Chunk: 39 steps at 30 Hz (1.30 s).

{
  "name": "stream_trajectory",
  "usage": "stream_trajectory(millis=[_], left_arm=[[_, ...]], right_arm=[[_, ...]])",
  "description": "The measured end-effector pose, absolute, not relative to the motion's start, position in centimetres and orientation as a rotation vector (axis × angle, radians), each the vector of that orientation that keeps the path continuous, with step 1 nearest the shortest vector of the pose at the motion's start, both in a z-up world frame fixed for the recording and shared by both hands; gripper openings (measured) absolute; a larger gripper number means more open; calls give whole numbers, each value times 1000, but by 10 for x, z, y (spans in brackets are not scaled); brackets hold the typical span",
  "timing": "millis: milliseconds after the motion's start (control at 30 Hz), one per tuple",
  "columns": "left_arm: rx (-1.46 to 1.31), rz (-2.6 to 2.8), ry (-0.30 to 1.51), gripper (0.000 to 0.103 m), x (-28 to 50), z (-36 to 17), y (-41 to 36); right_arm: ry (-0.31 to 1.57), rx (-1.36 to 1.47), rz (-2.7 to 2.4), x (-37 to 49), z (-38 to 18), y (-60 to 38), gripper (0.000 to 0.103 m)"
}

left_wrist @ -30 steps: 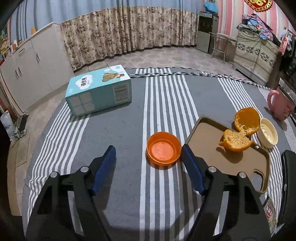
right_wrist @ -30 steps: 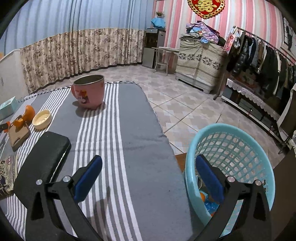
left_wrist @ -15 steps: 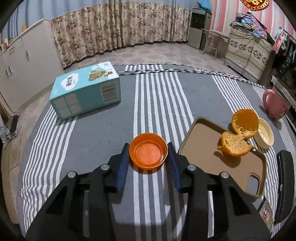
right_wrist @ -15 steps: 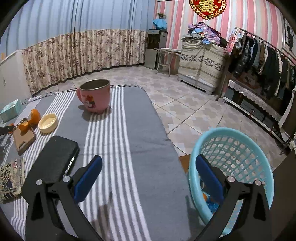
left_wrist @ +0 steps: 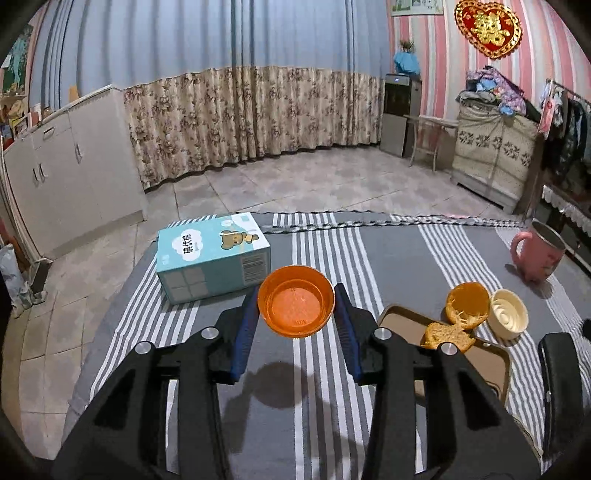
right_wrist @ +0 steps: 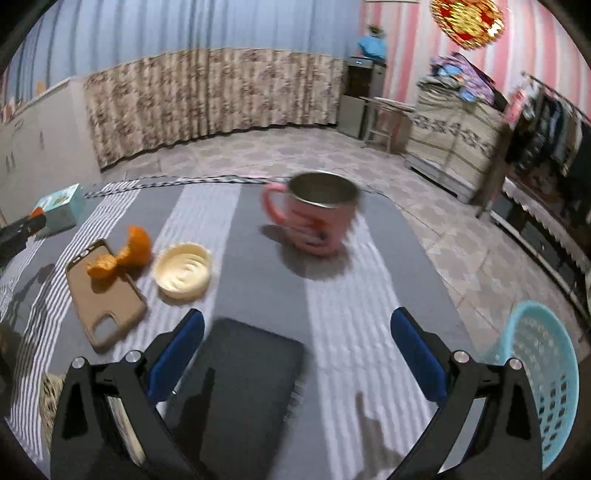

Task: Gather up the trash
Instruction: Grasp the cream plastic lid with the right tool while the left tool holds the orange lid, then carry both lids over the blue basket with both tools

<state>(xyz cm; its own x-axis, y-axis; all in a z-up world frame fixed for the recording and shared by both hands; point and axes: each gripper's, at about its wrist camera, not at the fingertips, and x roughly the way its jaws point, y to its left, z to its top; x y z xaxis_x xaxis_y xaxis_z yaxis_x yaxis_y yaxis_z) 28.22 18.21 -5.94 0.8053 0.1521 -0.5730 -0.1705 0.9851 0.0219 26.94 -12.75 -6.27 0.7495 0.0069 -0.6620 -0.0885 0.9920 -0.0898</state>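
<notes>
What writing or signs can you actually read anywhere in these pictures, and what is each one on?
"囍" in gold: red heart ornament on the striped wall.
Teal tissue box: blue Chinese characters on a white cloud, too small to read surely; barcode unreadable.
Pink mug: print blurred.

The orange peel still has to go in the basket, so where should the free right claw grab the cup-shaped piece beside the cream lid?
Probably pinch the thin rim of the peel cup, coming from above. It stands on edge beside the cream lid, against the peel piece on the phone case, so its upper edge is the free part. The right claw is open.
</notes>
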Motion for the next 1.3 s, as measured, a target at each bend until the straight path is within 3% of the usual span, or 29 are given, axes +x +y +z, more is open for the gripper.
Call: stream_trajectory(millis=[400, 467, 633, 900, 1300], left_arm=[[-71, 157, 593, 39, 275, -54, 191], [-72, 156, 592, 39, 274, -55, 191], [-69, 153, 585, 39, 273, -54, 191], [-62, 157, 593, 39, 273, -55, 189], [-36, 149, 597, 39, 266, -38, 165]], right_arm=[[886, -148, 136, 329, -95, -46, 97], [921, -152, 139, 335, -100, -45, 80], [961, -102, 201, 338, -104, -49, 60], [816, -121, 171, 313, -72, -68, 60], [706, -100, 76, 238, -28, -186, 60]])
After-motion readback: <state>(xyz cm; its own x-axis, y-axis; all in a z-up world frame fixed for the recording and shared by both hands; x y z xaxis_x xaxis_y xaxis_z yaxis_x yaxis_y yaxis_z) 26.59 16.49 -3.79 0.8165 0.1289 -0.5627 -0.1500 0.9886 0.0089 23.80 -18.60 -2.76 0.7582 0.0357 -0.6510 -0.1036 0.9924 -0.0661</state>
